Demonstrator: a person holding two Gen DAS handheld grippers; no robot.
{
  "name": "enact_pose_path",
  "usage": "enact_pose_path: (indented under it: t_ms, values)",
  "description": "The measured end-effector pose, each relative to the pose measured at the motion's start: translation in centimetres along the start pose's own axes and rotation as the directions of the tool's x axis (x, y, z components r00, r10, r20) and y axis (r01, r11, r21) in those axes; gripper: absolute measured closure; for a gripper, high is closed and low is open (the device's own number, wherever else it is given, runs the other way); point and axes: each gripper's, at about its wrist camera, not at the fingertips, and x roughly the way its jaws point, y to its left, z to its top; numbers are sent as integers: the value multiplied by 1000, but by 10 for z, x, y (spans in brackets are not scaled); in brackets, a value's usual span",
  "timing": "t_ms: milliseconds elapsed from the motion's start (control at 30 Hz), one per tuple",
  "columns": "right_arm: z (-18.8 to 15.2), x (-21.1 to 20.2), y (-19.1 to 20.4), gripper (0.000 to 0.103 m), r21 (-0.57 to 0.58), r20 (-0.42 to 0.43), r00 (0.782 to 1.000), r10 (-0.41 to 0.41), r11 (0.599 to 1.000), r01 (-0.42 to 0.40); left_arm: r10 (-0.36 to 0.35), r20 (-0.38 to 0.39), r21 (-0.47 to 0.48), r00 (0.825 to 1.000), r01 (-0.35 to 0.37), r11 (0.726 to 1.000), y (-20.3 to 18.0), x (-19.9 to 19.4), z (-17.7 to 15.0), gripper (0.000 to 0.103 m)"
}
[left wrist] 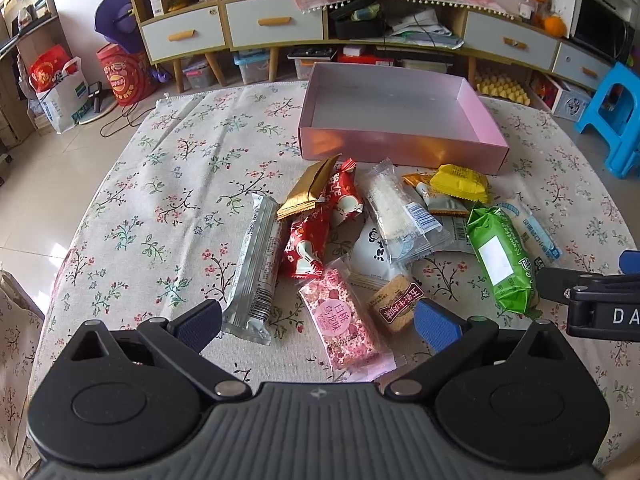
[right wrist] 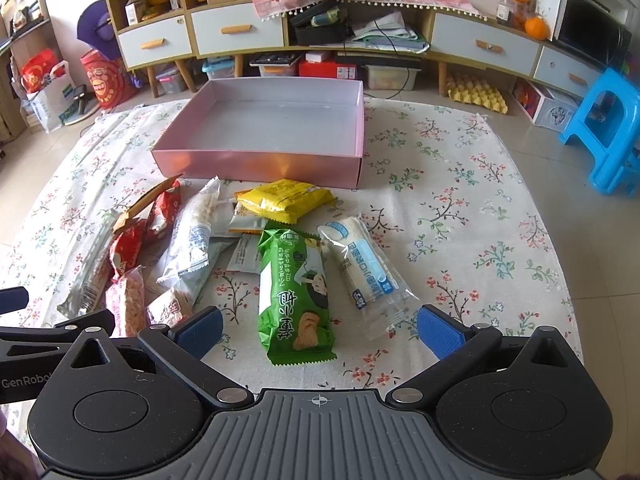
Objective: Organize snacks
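Note:
A pile of several wrapped snacks lies on the floral tablecloth (left wrist: 168, 200) in front of an empty pink box (left wrist: 400, 146) (right wrist: 256, 164). My left gripper (left wrist: 318, 322) is open above the near end of a pink snack bar (left wrist: 340, 320), with a silver bar (left wrist: 256, 268) by its left finger. My right gripper (right wrist: 320, 330) is open, its fingers on either side of a green chip packet (right wrist: 294, 296) and a clear white roll packet (right wrist: 360, 268). Nothing is held. A yellow packet (right wrist: 284, 200) lies near the box.
Red wrappers (left wrist: 308, 240) and a gold wrapper (left wrist: 308, 188) lie at the pile's left. The right gripper (left wrist: 592, 300) shows at the left view's right edge. Beyond the table stand a drawer cabinet (right wrist: 240, 32), a blue stool (right wrist: 604, 128) and bags on the floor (left wrist: 60, 92).

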Motion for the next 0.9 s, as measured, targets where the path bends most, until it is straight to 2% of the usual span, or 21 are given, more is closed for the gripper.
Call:
enact_pose_path:
  t_ms: [500, 667, 900]
  values:
    - [3, 7, 3, 0, -1, 8, 1000, 9, 1000, -9, -17, 4, -18, 1000, 17, 1000, 8, 4, 2, 0]
    - [5, 15, 5, 0, -2, -6, 999, 39, 999, -39, -22, 3, -17, 1000, 23, 1000, 11, 5, 1, 0]
    - [7, 16, 13, 0, -41, 12, 999, 41, 998, -41, -27, 7, -23, 1000, 27, 999, 16, 8, 1, 0]
